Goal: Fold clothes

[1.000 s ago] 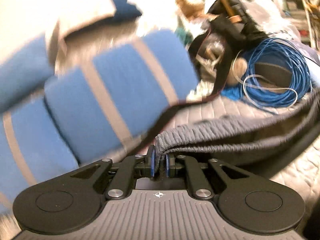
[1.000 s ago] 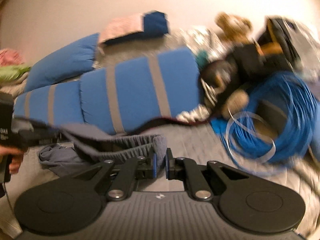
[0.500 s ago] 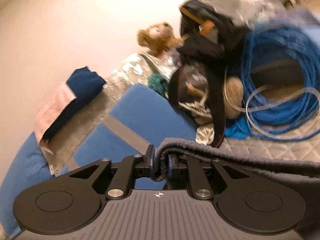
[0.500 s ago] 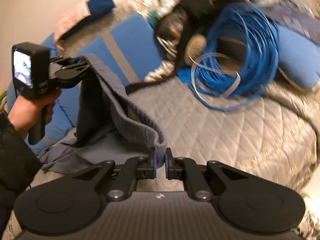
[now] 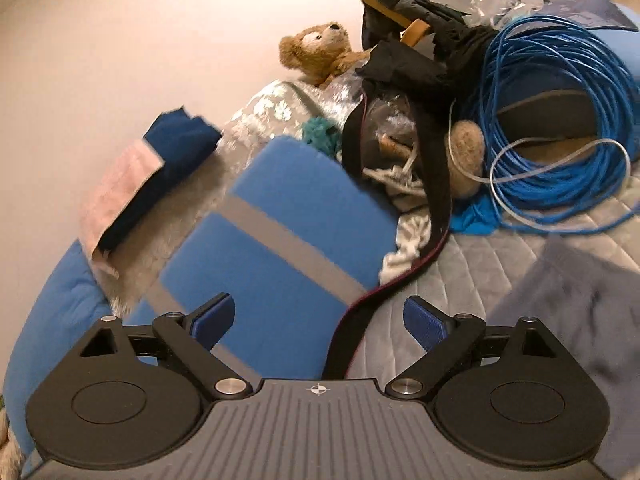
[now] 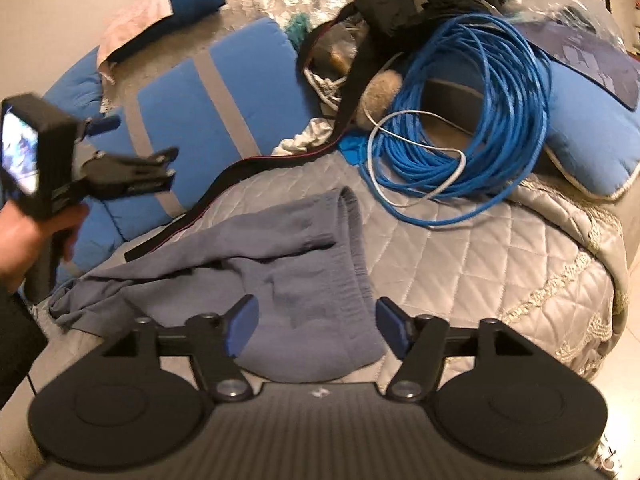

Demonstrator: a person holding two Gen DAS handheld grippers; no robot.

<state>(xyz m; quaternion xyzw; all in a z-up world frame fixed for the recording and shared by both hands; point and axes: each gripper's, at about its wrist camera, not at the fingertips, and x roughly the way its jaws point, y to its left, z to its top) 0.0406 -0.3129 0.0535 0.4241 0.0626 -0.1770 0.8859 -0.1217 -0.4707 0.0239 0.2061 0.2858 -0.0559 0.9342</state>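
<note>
Both grippers have let go within the last half second. Left gripper (image 5: 318, 322): fingers spread wide, nothing between them, where half a second ago they pinched the ribbed waistband. Right gripper (image 6: 312, 326): likewise spread and empty, after pinching the same band.

The grey garment (image 6: 280, 264) now lies dropped on the quilted bedspread (image 6: 460, 256), just in front of the right gripper, its waistband running away toward the blue cable coil (image 6: 472, 120). It looks doubled over lengthwise but rumpled, with a loose end trailing toward the person's left hand (image 6: 24, 240).

Judgement: one fold seems laid down. Creases remain, so smoothing or a further fold across probably follows. A black strap (image 6: 248, 168) lies close alongside and could snag.
</note>
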